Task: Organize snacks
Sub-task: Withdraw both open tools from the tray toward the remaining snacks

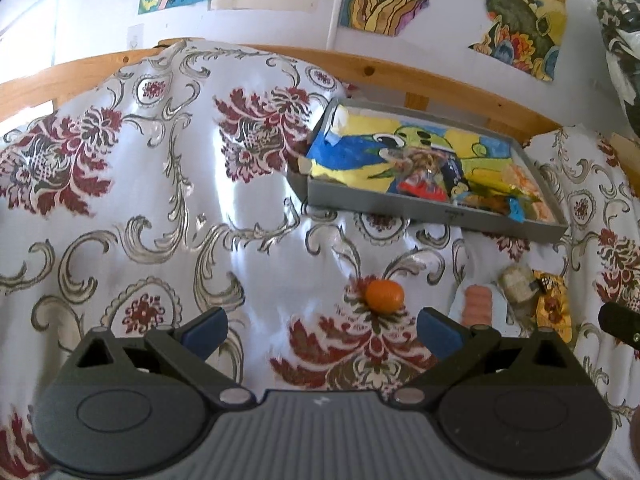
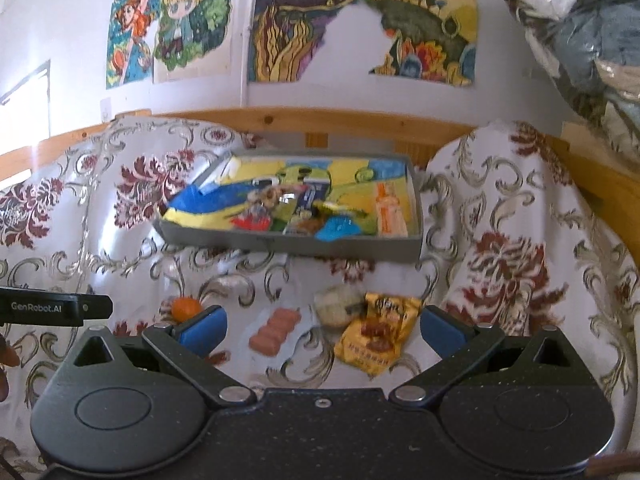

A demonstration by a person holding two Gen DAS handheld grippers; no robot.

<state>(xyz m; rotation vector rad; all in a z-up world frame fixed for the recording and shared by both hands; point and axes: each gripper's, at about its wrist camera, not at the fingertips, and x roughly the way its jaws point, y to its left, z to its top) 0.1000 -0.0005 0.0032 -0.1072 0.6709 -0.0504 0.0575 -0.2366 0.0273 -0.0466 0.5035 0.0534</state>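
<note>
Floral bedcover drapes the bed below bright wall paintings. Left gripper gapes wide, empty, just short of a tangerine. Sausage pack, pale bun and yellow packet lie before the wide, empty right gripper; beyond sits the grey snack tray.

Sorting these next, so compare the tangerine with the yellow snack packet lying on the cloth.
The tangerine is round, plain orange and unwrapped; the yellow snack packet is flat, crinkled and printed. The tangerine lies alone to the left; the packet lies against a pale wrapped snack. Both rest on the patterned cloth, outside the grey tray.
</note>
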